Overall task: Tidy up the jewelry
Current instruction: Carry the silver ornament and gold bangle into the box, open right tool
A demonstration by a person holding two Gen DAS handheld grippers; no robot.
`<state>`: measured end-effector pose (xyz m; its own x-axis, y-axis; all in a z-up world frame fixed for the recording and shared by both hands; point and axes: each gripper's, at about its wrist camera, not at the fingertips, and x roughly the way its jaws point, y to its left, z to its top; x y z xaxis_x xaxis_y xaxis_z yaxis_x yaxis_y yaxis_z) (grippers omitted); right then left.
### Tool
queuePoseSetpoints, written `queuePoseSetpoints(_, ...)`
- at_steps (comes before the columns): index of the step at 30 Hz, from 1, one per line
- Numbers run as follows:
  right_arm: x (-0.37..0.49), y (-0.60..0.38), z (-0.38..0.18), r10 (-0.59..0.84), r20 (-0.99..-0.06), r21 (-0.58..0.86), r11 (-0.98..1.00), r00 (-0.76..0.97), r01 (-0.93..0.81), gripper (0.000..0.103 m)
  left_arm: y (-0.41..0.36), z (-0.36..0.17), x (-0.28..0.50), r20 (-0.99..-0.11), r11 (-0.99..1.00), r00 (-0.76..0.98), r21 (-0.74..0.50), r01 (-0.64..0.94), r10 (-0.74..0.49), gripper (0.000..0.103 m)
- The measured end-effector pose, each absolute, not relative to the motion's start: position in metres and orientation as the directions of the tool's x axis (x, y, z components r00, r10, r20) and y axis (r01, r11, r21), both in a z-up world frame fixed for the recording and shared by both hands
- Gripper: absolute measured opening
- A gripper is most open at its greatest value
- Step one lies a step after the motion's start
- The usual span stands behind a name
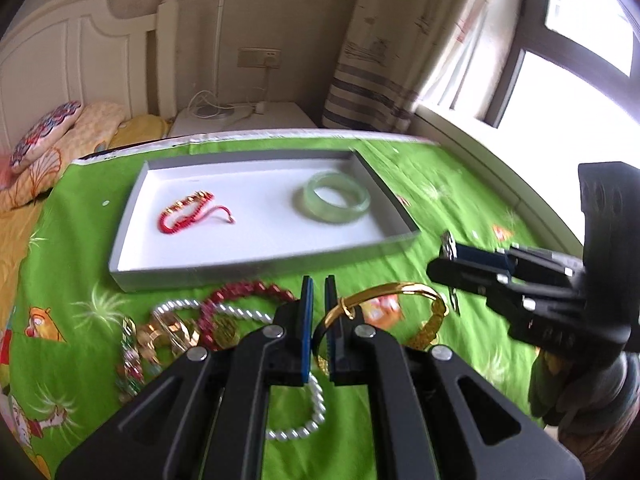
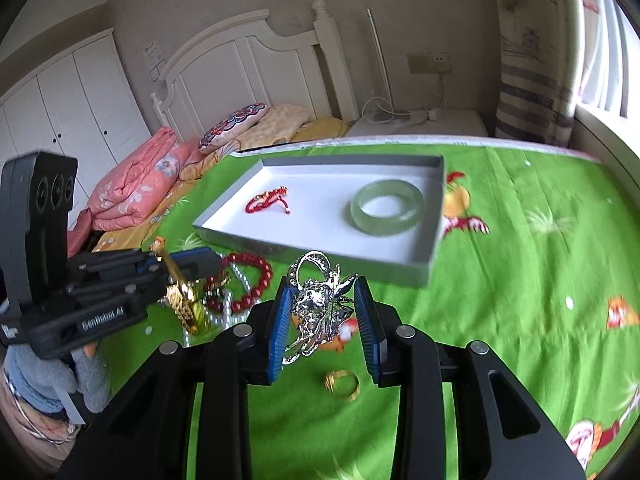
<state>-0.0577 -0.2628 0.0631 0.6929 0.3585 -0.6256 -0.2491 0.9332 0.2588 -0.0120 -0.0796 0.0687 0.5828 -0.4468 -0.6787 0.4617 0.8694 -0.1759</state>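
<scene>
A white tray [image 1: 256, 270] [image 2: 352, 258] on the green cloth holds a red cord bracelet [image 1: 180, 216] [image 2: 264, 202] and a pale jade bangle [image 1: 332, 214] [image 2: 384, 224]. My left gripper [image 1: 319, 282] [image 2: 192, 260] is shut on a gold bracelet [image 1: 400, 289] [image 2: 186, 304], which hangs from its jaws above the loose pile. My right gripper [image 2: 322, 284] [image 1: 444, 256] is shut on a silver ornament [image 2: 320, 308] with a ring loop, lifted off the cloth in front of the tray's near wall. A gold ring [image 2: 342, 386] lies on the cloth under the right gripper.
A pile near the tray's front left holds a pearl necklace [image 1: 240, 314], a red bead bracelet [image 1: 248, 290] [image 2: 260, 284] and several gold and coloured pieces [image 1: 168, 332]. A bed with pillows [image 2: 236, 124], a white nightstand [image 1: 240, 118] and a curtain [image 1: 372, 80] stand behind.
</scene>
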Motion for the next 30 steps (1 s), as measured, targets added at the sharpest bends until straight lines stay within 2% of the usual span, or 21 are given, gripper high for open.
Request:
queuePoseSetpoints(8,-0.006,-0.248,0.063,0.315,-0.662,0.226,0.949,0.68,-0.22,0.033,-0.063,0.076,0.043,-0.692,0.911,0.6,-0.231,0.341,-0.4,0.006)
queuePoseSetpoints(12,0.036,-0.237,0.06,0.269,-0.693,0.195,0.963,0.669,-0.185,0.033,-0.057,0.069,0.08,-0.707,0.926,0.598,-0.281,0.252,-0.377,0.006)
queuePoseSetpoints(20,0.1,-0.205,0.053,0.199,-0.747,0.103,0.977,0.635,-0.186,0.033,-0.045,0.051,0.13,-0.741,0.944,0.589,-0.302,0.136,-0.322,0.007)
queuePoseSetpoints(21,0.104,-0.202,0.052,0.187,-0.748,0.086,0.979,0.637,-0.186,0.035,-0.041,0.05,0.133,-0.735,0.94,0.594,-0.316,0.13,-0.329,0.016)
queuePoseSetpoints(22,0.107,-0.2,0.051,0.166,-0.749,0.064,0.982,0.642,-0.18,0.047,-0.039,0.049,0.134,-0.731,0.938,0.596,-0.322,0.128,-0.332,0.023)
queuePoseSetpoints(23,0.108,-0.199,0.05,0.152,-0.751,0.052,0.984,0.642,-0.172,0.057,-0.035,0.048,0.134,-0.726,0.938,0.604,-0.326,0.118,-0.328,0.048)
queuePoseSetpoints(24,0.106,-0.2,0.05,0.157,-0.747,0.061,0.984,0.646,-0.168,0.076,-0.03,0.049,0.133,-0.719,0.939,0.616,-0.326,0.11,-0.322,0.07)
queuePoseSetpoints(25,0.101,-0.202,0.052,0.174,-0.734,0.079,0.982,0.656,-0.171,0.082,-0.024,0.051,0.131,-0.707,0.941,0.636,-0.322,0.102,-0.311,0.074)
queuePoseSetpoints(30,0.065,-0.209,0.056,0.238,-0.689,0.11,0.968,0.684,-0.225,0.082,0.004,0.059,0.112,-0.687,0.951,0.671,-0.294,0.093,-0.278,0.076)
